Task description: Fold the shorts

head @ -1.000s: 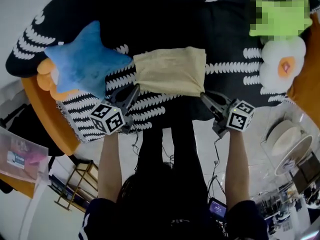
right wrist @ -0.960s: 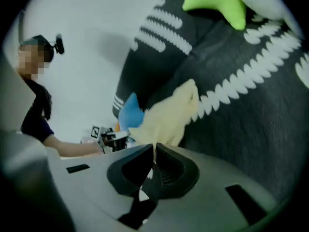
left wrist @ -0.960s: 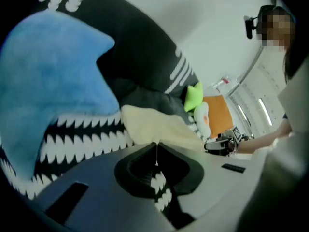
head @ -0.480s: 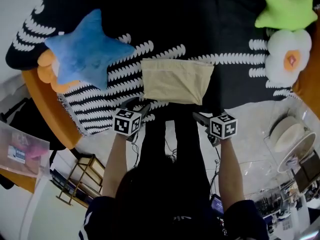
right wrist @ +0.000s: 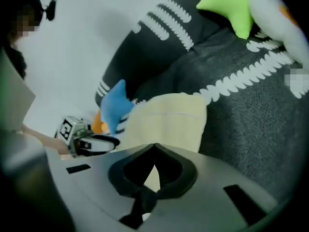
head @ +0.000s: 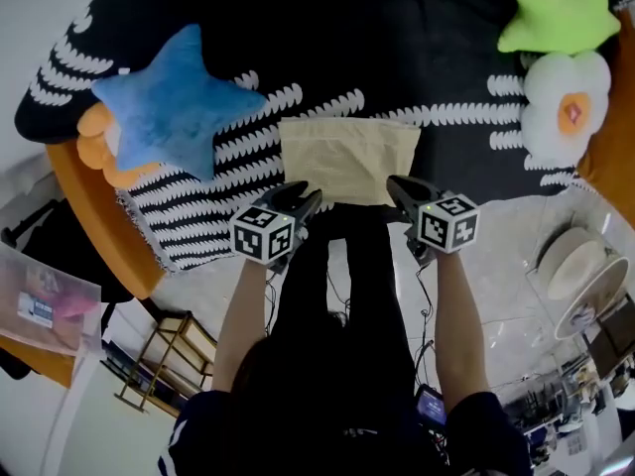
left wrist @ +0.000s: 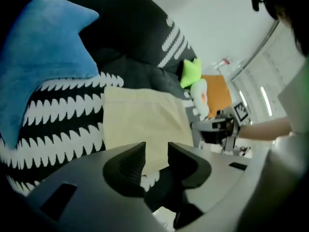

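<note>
Left gripper (left wrist: 155,150), its jaws just easing closer, stands part-open on nothing. Right gripper (right wrist: 154,146) has just closed tip to tip (no cloth visibly caught). Just beyond both lie the folded shorts (head: 347,157), long axis crosswise, right of the blue star cushion (head: 164,102), with the left gripper cushion-side.

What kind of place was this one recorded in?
Likely a home-style bedroom or lounge: a bed or sofa under a black-and-white blanket, plush cushions such as the blue star and green star, and folded shorts lying on it.
</note>
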Demonstrator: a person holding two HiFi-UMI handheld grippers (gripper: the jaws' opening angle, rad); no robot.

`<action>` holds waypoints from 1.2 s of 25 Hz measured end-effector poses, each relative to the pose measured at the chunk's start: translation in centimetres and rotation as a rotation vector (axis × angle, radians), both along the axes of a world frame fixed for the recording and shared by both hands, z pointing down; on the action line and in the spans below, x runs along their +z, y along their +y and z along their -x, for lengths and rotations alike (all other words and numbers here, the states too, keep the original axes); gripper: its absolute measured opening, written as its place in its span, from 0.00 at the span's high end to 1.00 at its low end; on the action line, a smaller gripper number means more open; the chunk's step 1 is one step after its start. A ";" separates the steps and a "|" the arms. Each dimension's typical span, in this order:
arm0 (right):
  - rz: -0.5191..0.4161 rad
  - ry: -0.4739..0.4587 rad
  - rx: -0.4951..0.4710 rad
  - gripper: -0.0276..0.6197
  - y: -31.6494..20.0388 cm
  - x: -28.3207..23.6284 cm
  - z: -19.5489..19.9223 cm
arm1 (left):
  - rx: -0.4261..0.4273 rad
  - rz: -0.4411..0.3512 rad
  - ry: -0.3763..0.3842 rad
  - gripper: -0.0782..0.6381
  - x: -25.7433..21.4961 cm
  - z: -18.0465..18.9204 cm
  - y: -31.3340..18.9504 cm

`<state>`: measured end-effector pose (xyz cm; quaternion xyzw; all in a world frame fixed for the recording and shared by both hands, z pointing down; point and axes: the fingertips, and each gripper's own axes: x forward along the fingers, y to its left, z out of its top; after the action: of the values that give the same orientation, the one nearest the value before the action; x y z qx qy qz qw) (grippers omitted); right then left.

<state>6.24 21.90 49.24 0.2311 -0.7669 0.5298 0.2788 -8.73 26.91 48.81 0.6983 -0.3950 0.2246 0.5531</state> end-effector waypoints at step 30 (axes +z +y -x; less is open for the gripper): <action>-0.588 0.263 0.177 0.87 -4.1 -23.4 -3.2 | 0.027 -0.250 -0.096 0.49 -18.6 1.7 -4.1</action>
<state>9.46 17.81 25.79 0.4335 -0.8214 0.2737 0.2497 -10.40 22.81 30.23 0.7557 -0.4362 0.2142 0.4391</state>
